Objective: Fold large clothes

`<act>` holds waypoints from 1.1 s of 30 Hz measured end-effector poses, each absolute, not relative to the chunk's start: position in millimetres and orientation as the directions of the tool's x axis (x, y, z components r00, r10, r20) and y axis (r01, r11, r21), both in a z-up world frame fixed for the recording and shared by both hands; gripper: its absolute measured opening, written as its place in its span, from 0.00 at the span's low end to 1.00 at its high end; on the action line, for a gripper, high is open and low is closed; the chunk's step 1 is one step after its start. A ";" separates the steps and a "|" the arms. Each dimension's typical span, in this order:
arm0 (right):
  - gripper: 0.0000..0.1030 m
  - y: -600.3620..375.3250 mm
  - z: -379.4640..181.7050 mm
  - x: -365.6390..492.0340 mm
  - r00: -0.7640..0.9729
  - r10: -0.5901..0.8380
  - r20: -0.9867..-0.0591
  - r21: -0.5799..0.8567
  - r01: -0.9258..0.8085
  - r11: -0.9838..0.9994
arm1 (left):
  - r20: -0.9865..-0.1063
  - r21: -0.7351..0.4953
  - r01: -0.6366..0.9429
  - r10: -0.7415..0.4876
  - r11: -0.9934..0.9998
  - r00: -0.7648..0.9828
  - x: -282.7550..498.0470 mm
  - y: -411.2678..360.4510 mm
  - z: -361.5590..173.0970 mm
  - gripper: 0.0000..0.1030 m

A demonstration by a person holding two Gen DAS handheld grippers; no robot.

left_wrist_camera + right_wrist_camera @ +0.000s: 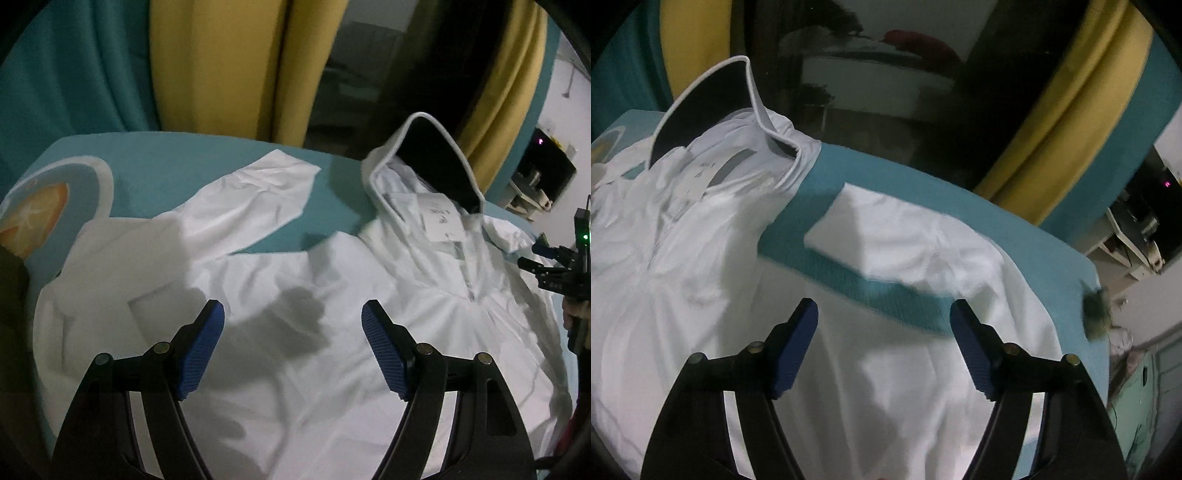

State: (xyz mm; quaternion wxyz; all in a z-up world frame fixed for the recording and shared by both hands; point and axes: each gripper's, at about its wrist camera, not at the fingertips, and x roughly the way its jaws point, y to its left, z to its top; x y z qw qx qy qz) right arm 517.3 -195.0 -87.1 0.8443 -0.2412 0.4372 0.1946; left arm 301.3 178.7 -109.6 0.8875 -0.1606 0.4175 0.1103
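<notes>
Left wrist view: both hand-held grippers [293,314] [884,312] gape empty above white hoodie [295,280].

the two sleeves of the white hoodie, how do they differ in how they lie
The left sleeve lies nearly straight, angled up and away from the body toward the hood side. The right sleeve looks bent back on itself, its cuff pointing in toward the hood. The left sleeve looks smooth; the right sleeve is more creased. Both are white and rest flat on the teal cover, with neither folded onto the body.
</notes>
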 end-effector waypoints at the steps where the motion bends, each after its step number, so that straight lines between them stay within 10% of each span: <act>1: 0.72 -189.6 -89.1 522.9 0.537 0.122 -0.835 -0.235 -0.548 0.803 | -0.779 -0.186 -0.337 0.070 0.923 0.623 304.8 181.1 -110.3 0.78; 8: 0.65 -173.4 -103.9 551.3 0.490 0.173 -0.854 -0.178 -0.588 0.789 | -0.778 -0.177 -0.360 0.094 0.916 0.622 319.4 200.9 -107.0 0.78; 10: 0.24 -174.7 -101.5 552.6 0.454 0.230 -0.861 -0.119 -0.619 0.776 | -0.777 -0.176 -0.361 0.096 0.916 0.622 320.9 200.7 -107.0 0.78; 12: 0.06 -174.9 -98.1 550.7 0.481 0.192 -0.855 -0.168 -0.608 0.776 | -0.776 -0.175 -0.359 0.096 0.917 0.623 320.6 199.9 -106.1 0.78; 33: 0.05 -179.3 50.7 417.5 0.632 0.355 -0.690 -0.145 -0.600 0.787 | -0.714 -0.174 -0.261 0.061 0.950 0.698 256.5 156.0 -69.0 0.78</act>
